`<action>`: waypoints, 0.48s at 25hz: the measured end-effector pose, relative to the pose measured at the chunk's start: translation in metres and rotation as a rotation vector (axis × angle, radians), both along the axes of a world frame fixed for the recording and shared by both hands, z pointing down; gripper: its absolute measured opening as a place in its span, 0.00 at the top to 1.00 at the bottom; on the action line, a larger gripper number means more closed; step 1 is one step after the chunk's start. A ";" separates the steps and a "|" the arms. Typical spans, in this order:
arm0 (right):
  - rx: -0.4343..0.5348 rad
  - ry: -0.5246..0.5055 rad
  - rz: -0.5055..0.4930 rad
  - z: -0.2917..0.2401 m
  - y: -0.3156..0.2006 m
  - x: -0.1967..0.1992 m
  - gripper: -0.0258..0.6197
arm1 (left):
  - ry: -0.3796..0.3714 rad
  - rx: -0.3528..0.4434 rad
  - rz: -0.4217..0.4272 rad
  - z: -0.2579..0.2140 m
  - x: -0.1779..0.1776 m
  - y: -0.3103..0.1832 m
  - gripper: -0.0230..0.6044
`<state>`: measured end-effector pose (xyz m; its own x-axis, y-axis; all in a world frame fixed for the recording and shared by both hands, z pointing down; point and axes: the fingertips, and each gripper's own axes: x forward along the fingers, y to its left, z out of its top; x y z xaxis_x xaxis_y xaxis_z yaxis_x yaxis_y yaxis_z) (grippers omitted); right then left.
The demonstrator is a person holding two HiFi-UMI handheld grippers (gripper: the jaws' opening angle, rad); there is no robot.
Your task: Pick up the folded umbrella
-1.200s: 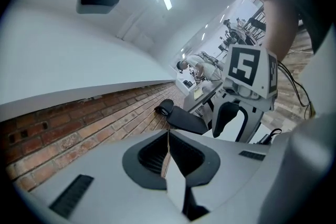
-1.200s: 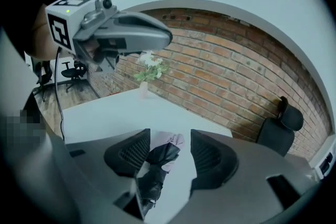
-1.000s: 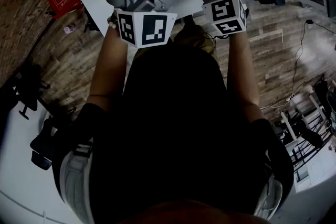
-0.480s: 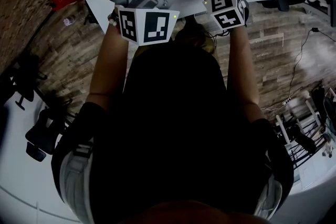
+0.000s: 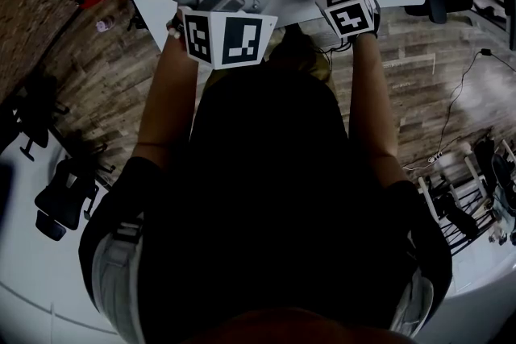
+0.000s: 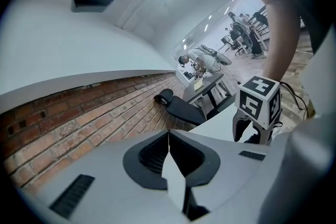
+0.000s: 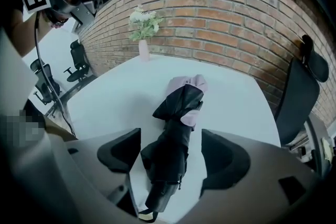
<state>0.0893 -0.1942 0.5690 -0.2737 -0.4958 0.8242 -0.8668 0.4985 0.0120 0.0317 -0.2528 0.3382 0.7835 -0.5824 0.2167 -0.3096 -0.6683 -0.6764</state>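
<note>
White table (image 7: 115, 97) fills the right gripper view, brick wall (image 7: 236, 13) behind it, dark office chair (image 7: 302, 86) at its right edge. Head view: both of the person's forearms reach forward from the body, over the table's near edge, left arm (image 5: 165, 101) and right arm (image 5: 367, 109) roughly parallel. Right gripper (image 7: 170, 153) tips steeply down at the tabletop; its jaws stand wide apart and have just been opening. Folded umbrella (image 7: 178, 107), black with a pale pink far end, lies flat on the table and runs lengthwise between those jaws, with a gap on each side, so neither pad touches it. Left gripper (image 6: 169, 136) is held near level, aimed past the table toward the wall, jaws closed together on nothing. The right gripper's marker cube (image 6: 258, 107) shows at its right. Small vase of white flowers (image 7: 143, 50) stands at the table's far side, well apart from the umbrella.
</note>
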 end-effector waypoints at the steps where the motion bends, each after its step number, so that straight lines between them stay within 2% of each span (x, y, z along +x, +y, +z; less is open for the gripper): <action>1: -0.009 -0.002 0.003 0.003 0.001 0.000 0.43 | 0.001 -0.001 -0.001 0.000 0.000 0.000 0.94; 12: -0.160 -0.028 0.032 0.042 0.001 0.003 0.42 | -0.023 -0.016 -0.017 0.012 -0.002 -0.009 0.94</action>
<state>0.0926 -0.1929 0.6105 -0.2840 -0.3678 0.8855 -0.8812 0.4642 -0.0899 0.0300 -0.2616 0.3502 0.7684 -0.5916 0.2439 -0.3055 -0.6740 -0.6726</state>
